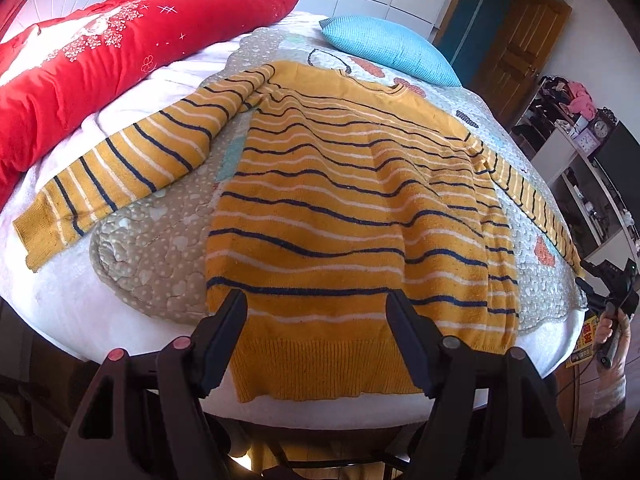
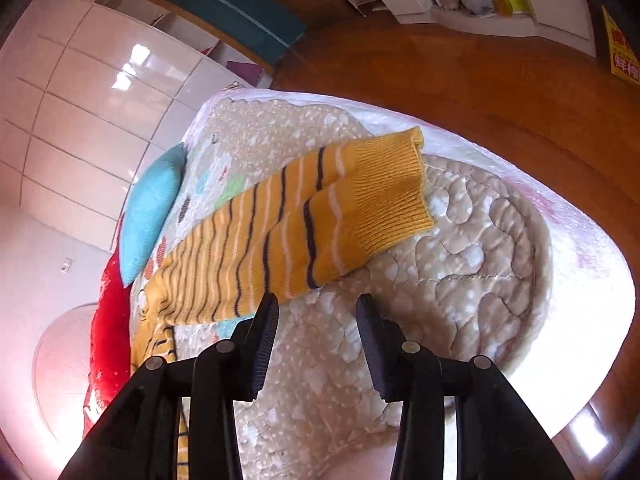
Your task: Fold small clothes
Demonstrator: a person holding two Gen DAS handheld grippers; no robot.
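Zero folds completed: sweater [image 1: 352, 208] lies flat at frame centre, both sleeves extended. Left gripper [image 1: 316, 312] spread above hem; right gripper [image 2: 318, 316] spread, empty, beside cuff [image 2: 388, 192].

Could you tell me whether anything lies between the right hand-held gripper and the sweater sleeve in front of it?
Nothing visible does. The right hand-held gripper has open jaws with only the quilted bed cover between them, and the striped sweater sleeve lies flat just beyond its fingertips, with its cuff uncovered.
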